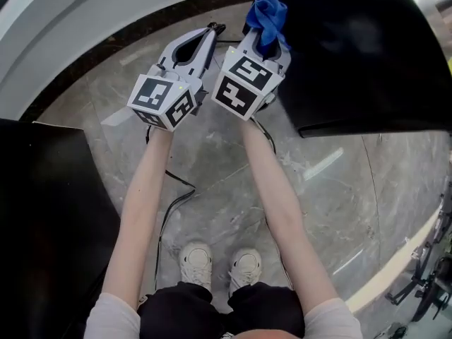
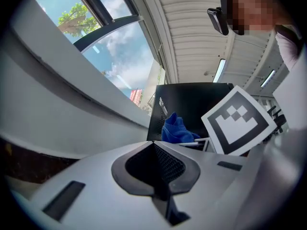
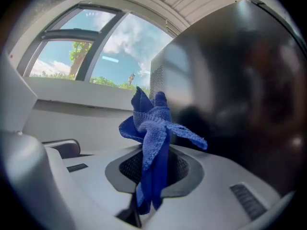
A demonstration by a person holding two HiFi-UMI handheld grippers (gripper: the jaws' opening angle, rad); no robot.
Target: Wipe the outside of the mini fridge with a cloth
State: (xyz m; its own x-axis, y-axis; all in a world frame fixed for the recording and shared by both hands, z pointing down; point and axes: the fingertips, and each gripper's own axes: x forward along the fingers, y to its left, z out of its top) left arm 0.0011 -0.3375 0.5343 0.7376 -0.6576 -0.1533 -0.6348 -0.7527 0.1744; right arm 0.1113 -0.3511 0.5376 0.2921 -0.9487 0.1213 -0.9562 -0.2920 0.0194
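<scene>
Between the right jaws: a bunched blue knitted-pile cloth (image 3: 152, 128), pinched at its lower end, with loose folds standing up past the tips. The white right gripper (image 3: 154, 163) is clamped on it.
Left gripper (image 2: 153, 143): jaws are pressed together with nothing between them. It is held just left of the right one, and I judge it idle.
Task's thing: the glossy black box-shaped mini fridge (image 3: 240, 80) stands far and right of the cloth, with its upright left corner edge just beside the folds.
Contact: I cannot tell whether the cloth touches the fridge. The head view shows the cloth (image 1: 268, 14) overlapping the near-left corner of the fridge (image 1: 353, 48).
Deciding relation: the fridge faces lie to the right of the cloth, so a rightward press looks needed.
Nearer arm: the right arm is nearer, since the right gripper (image 1: 266, 39) is beside the corner. The left gripper (image 1: 212, 30) is farther left.
Materials: the cloth is soft and floppy, and the fridge is smooth, hard and mirror-like.
Floor: grey veined marble floor (image 1: 212, 161), polished, runs under both arms.
</scene>
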